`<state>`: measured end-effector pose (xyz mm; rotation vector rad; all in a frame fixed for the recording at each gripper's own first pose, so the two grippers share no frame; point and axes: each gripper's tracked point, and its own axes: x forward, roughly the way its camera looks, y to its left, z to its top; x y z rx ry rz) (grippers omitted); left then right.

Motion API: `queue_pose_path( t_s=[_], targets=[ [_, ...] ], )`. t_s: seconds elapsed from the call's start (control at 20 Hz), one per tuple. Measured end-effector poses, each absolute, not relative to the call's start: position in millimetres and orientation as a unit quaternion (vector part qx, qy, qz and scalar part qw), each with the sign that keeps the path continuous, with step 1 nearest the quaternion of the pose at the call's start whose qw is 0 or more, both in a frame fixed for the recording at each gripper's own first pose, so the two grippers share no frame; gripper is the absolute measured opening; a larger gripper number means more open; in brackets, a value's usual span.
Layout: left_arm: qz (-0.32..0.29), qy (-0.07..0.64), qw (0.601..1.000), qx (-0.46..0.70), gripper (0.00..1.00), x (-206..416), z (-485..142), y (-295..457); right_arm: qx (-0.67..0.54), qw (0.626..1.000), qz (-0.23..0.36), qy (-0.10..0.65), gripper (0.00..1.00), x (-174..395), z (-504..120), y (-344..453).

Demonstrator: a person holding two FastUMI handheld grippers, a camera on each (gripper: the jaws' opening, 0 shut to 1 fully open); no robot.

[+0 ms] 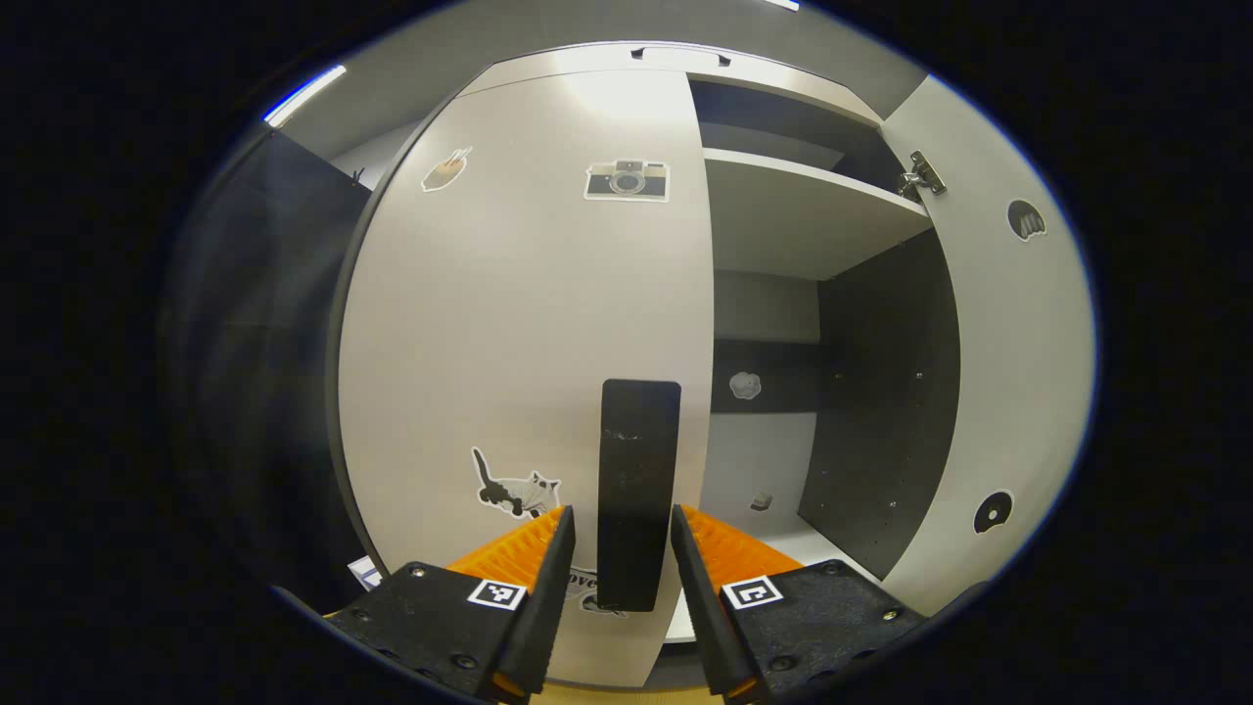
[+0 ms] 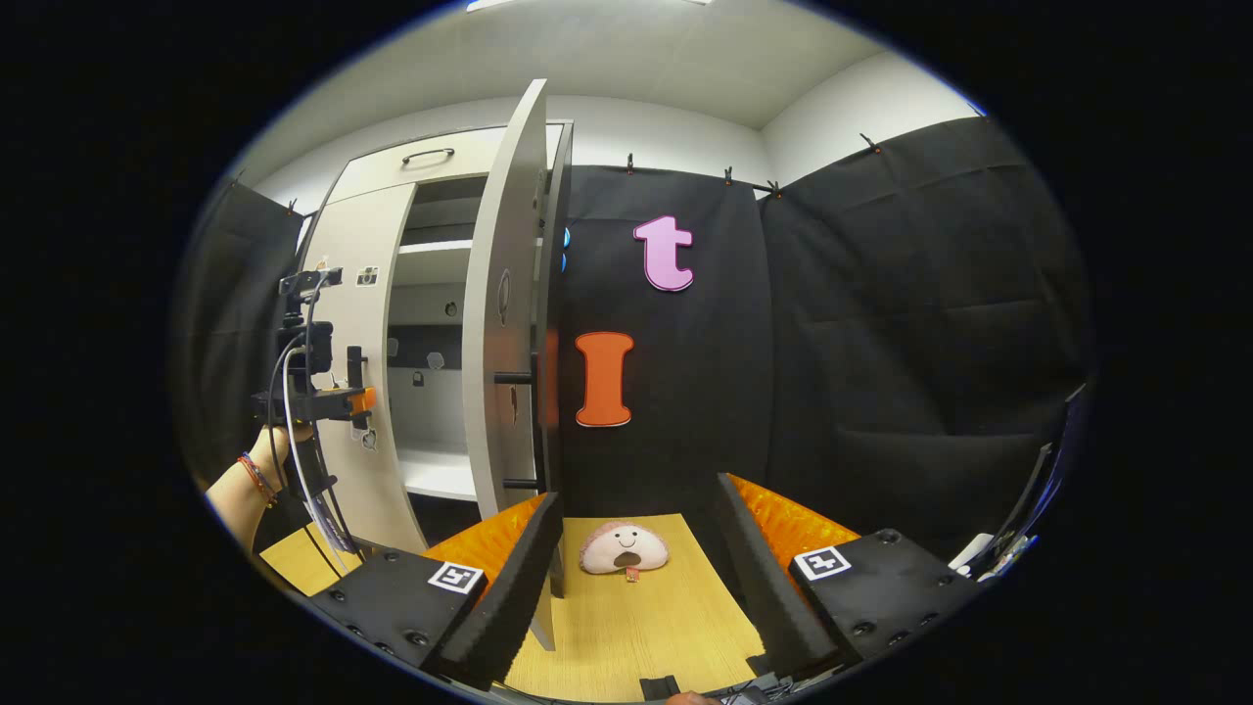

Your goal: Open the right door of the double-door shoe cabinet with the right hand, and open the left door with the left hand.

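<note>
Right door (image 2: pixel 504 294) open; left door (image 1: pixel 529 323) shut.
Left gripper (image 1: pixel 622 548) straddles handle (image 1: pixel 638 490), jaws not closed, set to pull; right gripper (image 2: pixel 636 578) wide, empty.

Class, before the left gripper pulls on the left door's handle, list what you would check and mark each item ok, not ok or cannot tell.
1. Right door swung open: ok.
2. Left door ready to pull, presently closed: ok.
3. Black handle sits between the left gripper jaws: ok.
4. Jaws pressing on the handle: not ok, gaps show either side.
5. Right gripper free of its door, jaws open: ok.
6. Plush toy clear of the left door's swing: cannot tell.
</note>
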<state>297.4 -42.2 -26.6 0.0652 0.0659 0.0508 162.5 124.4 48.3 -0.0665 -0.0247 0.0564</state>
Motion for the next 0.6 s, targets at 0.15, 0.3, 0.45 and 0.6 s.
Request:
queue_pose_path(
  t_s=[0.15, 0.3, 0.45, 0.6],
  targets=[
    [0.018, 0.033, 0.999, 0.031, 0.38, 297, -28, -44, -0.033, 0.999, 0.025, -0.018, 1.00, 164, 49, 123],
    [0.013, 0.037, 0.999, 0.035, 0.31, 297, -32, -44, -0.034, 0.999, 0.028, -0.017, 0.99, 164, 50, 127],
    [0.006, 0.032, 0.999, 0.032, 0.21, 293, -31, -43, -0.040, 0.998, 0.036, -0.015, 0.99, 167, 49, 133],
    [-0.009, 0.035, 0.999, 0.029, 0.14, 279, -30, -41, -0.039, 0.998, 0.051, -0.006, 0.99, 169, 48, 145]
  ],
)
